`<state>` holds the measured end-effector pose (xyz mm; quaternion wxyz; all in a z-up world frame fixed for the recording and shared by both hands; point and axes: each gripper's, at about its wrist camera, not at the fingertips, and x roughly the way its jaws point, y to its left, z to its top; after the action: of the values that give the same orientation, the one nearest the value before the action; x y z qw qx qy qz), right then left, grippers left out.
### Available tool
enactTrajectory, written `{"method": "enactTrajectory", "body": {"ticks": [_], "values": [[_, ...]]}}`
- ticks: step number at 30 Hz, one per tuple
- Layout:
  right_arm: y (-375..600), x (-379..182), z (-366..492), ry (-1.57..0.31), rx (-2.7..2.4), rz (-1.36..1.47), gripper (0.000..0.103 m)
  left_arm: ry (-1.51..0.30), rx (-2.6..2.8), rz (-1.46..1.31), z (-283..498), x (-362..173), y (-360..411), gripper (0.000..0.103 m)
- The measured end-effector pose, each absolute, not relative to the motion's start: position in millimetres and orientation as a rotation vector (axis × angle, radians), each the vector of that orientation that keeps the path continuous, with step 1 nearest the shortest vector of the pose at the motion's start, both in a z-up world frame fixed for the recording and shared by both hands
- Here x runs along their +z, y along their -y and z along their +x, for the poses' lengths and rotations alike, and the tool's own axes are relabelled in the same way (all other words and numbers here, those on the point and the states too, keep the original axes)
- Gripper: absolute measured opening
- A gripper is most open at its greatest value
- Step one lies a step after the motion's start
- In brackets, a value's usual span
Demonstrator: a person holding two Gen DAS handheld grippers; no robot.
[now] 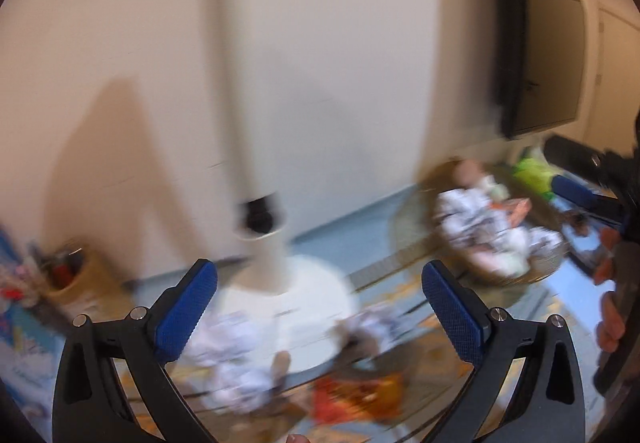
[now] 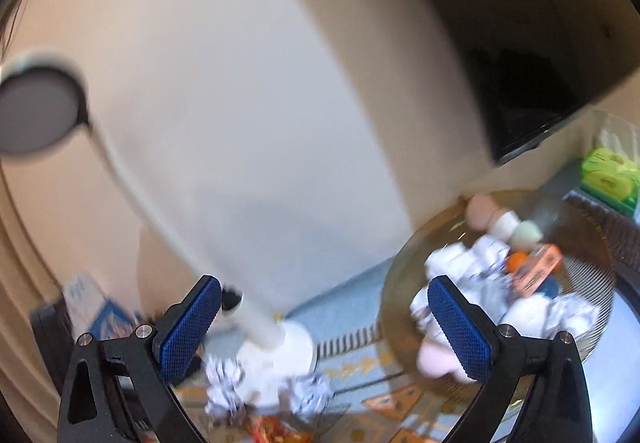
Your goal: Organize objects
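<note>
Motion blur smeared pretty much everything in both views, so take the details loosely. Starting at the left edge of the floor in the left wrist view, a small tan box (image 1: 78,277) stuffed with dark and red bits sat against the wall. The left gripper (image 1: 318,313) had its blue-padded jaws spread wide with nothing between them. Straight ahead of it stood a white floor lamp (image 1: 264,243) on a round base, and crumpled paper balls (image 1: 236,343) lay on the patterned rug (image 1: 432,359) right around that base, with an orange wrapper (image 1: 356,395) nearer the camera. Further right, a round wire basket (image 1: 416,219) near the wall already held more crumpled paper plus some pastel round things I couldn't make out. At the right edge a hand (image 1: 610,291) gripped the other tool's handle.

Right wrist view was the same deal: right gripper (image 2: 324,319) jaws wide apart and empty, lamp pole running between them, paper balls (image 2: 224,387) by the base, basket (image 2: 404,275) on the right with an orange box (image 2: 536,271) in it. Beyond it sat a green pack (image 2: 608,175).
</note>
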<state>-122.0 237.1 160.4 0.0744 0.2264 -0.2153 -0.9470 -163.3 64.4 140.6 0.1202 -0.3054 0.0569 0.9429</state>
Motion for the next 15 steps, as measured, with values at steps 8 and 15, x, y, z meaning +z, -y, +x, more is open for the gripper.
{"method": "enactTrajectory", "body": {"ticks": [8,15], "values": [[-155,77,-139,0.308,-2.788,0.956,0.103,-0.067,2.761,-1.109,-157,68,-7,0.102],[-128,6,-167,0.252,-2.725,1.131,0.103,-0.027,2.723,-1.260,-160,7,1,0.102]]}}
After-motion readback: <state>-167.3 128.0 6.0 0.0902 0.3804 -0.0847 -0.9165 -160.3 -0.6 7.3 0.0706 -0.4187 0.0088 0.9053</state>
